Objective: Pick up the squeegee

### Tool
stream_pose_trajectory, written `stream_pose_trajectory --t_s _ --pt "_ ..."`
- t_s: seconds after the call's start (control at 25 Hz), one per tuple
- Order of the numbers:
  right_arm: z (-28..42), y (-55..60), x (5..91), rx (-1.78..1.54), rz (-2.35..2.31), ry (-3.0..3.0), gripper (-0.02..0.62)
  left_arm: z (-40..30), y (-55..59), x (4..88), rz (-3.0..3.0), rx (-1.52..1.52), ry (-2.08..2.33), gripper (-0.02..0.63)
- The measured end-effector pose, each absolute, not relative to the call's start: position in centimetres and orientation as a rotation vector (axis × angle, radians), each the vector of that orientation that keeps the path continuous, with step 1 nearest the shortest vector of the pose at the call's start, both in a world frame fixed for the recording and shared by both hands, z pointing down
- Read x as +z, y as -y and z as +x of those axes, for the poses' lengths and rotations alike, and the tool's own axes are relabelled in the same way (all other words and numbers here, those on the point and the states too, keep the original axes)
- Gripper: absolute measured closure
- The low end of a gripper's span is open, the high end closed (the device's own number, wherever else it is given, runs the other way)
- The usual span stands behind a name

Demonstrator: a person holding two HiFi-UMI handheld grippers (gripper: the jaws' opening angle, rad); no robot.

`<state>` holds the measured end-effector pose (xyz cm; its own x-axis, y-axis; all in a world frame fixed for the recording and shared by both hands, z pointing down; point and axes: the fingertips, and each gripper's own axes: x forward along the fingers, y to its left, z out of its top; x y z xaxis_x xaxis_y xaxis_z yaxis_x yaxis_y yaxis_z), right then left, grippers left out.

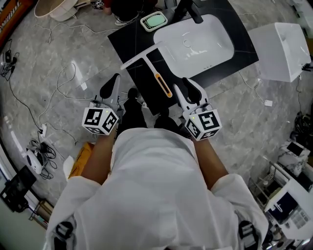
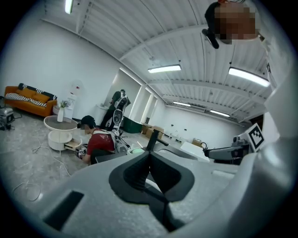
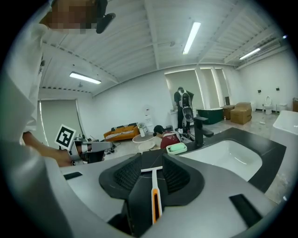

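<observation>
The squeegee, with a white blade and an orange-and-white handle, lies flat on the black counter, its handle pointing toward me. My right gripper hovers just right of the handle's end. In the right gripper view its jaws stand open, and the squeegee shows in the gap ahead of them, untouched. My left gripper is off the counter's left edge. Its pads meet with nothing between them.
A white sink basin with a black faucet fills the counter's far right. A green soap dish sits behind it. A white box stands at the right. Cables trail over the marble floor. A person in red crouches beyond.
</observation>
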<state>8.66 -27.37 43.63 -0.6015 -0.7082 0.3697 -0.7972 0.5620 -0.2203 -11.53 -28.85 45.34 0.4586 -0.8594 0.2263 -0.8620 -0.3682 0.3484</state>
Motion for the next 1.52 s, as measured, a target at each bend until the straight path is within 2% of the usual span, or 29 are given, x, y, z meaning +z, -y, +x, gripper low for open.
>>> stream_pose_trajectory --t_s 0.64,1.0,1.52 --pt "0.0 35.2 53.9 0.628 1.021 2.251 0.451 -17.9 37.0 53.4 2.255 0.009 1.312 0.592" --pt "-1.1 36.3 59.9 0.657 0.906 2.07 0.434 -20.4 37.6 55.9 2.21 0.007 1.307 0.592" --pt "-1.4 35.9 63.7 0.623 0.793 1.913 0.436 -21.0 37.0 57.9 2.168 -0.004 1.287 0.592"
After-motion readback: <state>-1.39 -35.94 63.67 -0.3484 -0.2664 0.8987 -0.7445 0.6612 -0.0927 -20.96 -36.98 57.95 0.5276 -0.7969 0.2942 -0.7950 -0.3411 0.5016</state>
